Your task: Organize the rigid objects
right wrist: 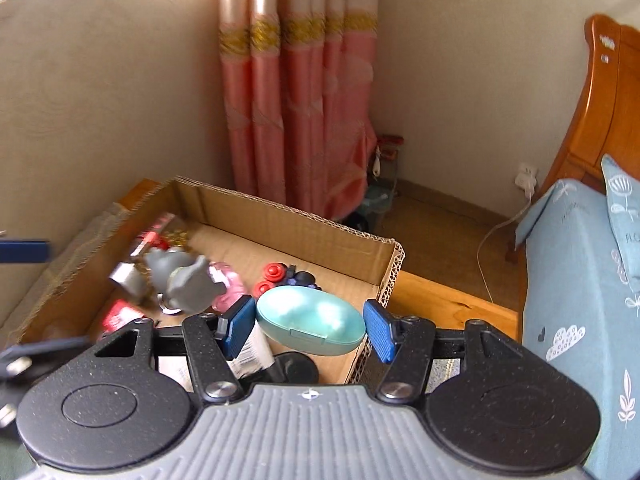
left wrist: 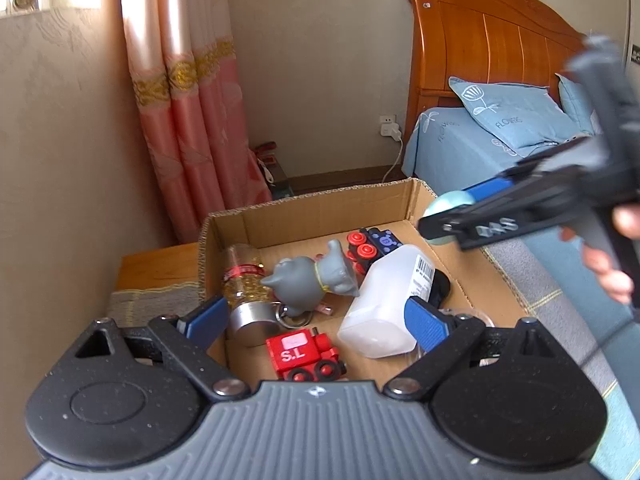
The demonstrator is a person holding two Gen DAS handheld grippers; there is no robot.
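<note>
Pale turquoise and smooth, the egg-shaped case (right wrist: pixel 311 320) sits between the right gripper (right wrist: pixel 310 326)'s blue pads, which seem barely to touch its ends, so whether the jaws truly clamp it I cannot tell. It hangs over the cardboard box (left wrist: pixel 320 204)'s right wall, near the front corner. Such a rounded shell could squirt out and land outside the box, or strike the white plastic bottle (left wrist: pixel 384 304) lying inside. The left gripper (left wrist: pixel 320 320) hovers over the box's near edge, jaws wide apart and empty, above the red toy train (left wrist: pixel 304 354).
</note>
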